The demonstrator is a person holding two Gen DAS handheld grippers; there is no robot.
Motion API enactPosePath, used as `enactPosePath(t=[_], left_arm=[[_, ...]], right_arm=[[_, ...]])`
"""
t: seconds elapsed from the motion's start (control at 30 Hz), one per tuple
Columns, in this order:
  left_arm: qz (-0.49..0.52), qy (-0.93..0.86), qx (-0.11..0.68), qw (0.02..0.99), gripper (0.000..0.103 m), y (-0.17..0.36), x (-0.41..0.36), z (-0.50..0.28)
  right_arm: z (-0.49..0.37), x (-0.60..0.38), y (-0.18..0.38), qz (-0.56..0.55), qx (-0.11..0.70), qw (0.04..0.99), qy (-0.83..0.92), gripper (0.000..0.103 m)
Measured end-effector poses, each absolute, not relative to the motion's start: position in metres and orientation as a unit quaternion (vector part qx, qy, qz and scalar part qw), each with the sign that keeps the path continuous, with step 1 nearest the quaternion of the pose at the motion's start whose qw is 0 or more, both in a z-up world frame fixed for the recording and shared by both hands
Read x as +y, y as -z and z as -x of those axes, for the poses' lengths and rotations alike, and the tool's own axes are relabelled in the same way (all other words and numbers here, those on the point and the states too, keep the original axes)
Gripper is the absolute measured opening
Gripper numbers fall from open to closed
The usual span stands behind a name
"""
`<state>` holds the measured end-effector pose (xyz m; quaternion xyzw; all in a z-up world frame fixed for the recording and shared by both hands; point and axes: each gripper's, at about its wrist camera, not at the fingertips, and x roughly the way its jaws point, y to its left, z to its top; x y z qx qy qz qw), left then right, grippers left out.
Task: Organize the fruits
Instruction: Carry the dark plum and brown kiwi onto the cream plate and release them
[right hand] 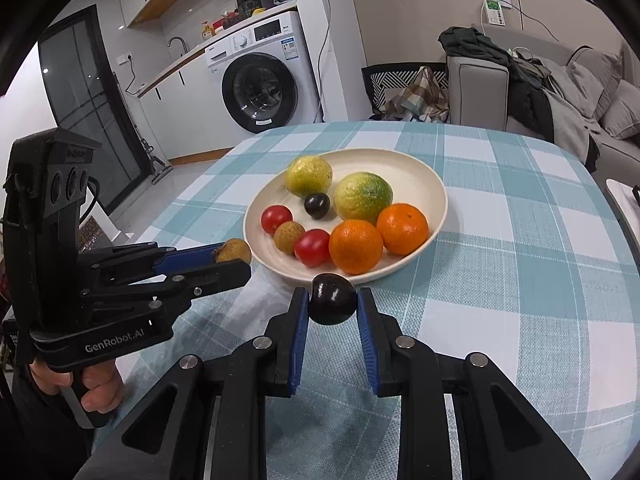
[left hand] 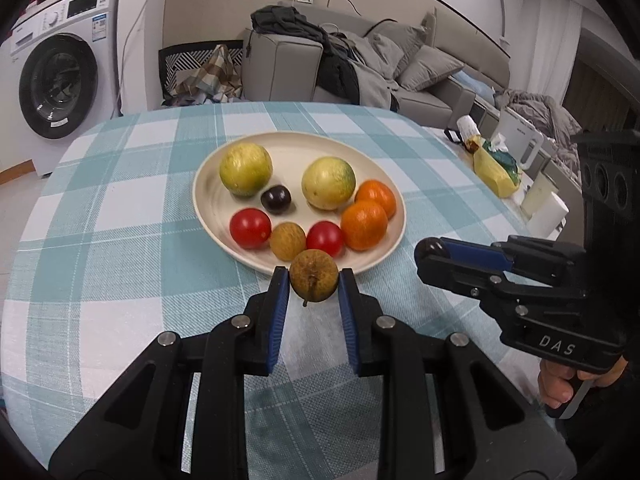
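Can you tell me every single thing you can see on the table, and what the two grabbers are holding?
plate: one, cream, middle of the checked tablecloth
big round fruits: two, yellow-green, back of plate
oranges: two, orange, right side of plate
tomatoes: two, red, front of plate
longan: one, tan, between the tomatoes
dark fruit: one, near-black, plate centre
held longan: one, brown, in left gripper
held dark fruit: one, near-black, in right gripper

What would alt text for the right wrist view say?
The right gripper has its fingers shut on a dark plum above a checked tablecloth. Beyond, a cream plate holds fruit; at left, the left gripper holds a brown longan.
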<state>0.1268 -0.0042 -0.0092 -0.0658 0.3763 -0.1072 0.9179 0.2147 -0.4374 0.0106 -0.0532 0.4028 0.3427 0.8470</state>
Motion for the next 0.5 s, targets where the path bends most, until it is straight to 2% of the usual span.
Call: enactPosePath(t=[0.5], left_arm=[[0.065,0.089,0.364,0.925,0.022,-0.003,0.001,-0.148]], right_arm=[[-0.239,-0.426,-0.019,0.034,0.392,0.856,-0.336,0.025]])
